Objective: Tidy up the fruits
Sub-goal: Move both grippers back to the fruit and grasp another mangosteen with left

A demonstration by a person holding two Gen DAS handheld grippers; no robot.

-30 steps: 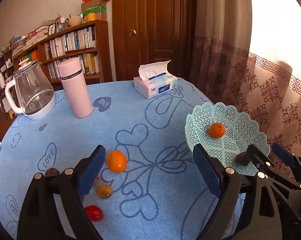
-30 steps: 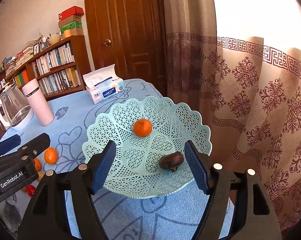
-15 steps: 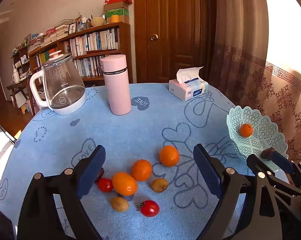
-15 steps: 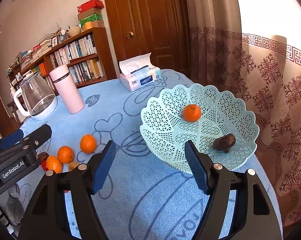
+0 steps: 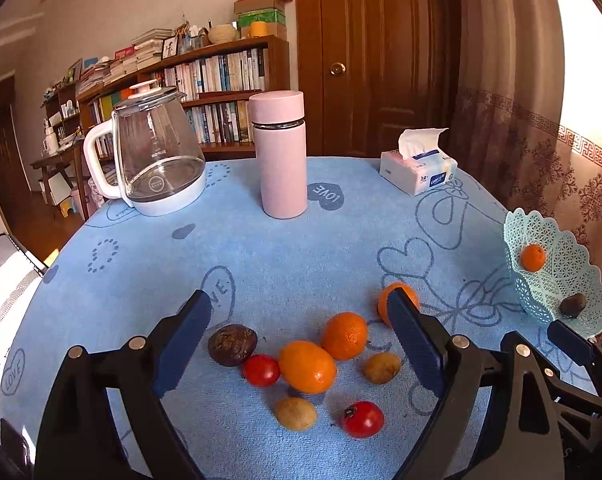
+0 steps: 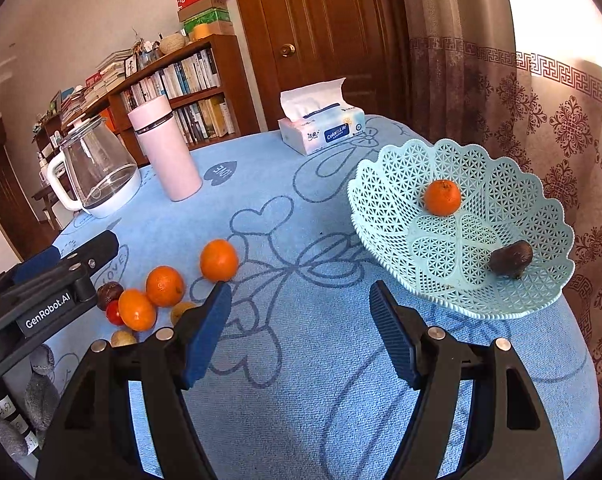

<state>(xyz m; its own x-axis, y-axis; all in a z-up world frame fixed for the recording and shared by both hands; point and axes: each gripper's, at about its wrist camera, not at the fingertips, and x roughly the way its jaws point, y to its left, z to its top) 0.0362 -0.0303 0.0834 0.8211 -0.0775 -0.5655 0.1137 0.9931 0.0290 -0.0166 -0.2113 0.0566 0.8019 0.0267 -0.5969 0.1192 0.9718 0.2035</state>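
Seen from the left wrist, the left gripper (image 5: 299,344) has its jaws wide apart and clamped on nothing, with a cluster of fruit on the worktop (image 5: 301,252) lying between and just ahead of them: a dark passion fruit (image 5: 232,345), a red tomato (image 5: 261,370), two oranges touching each other (image 5: 307,367), two small brown fruits, and a second tomato (image 5: 362,419) nearest the camera. A third orange (image 5: 383,300) sits partly behind the right-hand finger. The mint lattice basket (image 5: 573,252) stands at the worktop's far right edge, holding one orange and one dark fruit. Open blue cloth stretches between the fruit and a glass kettle (image 5: 157,152), a pink flask (image 5: 281,156) and a tissue pack (image 5: 419,172); "LOVE" is printed on hearts in the cloth. From the right wrist, the right gripper (image 6: 301,336) is also apart and empty, over bare cloth, with the basket (image 6: 381,216) just ahead to its right, close to the curtain-side edge, and the loose fruit to its left. The left gripper's body reads "GenRobot.AI"; the tissue pack reads "ColorisLife".
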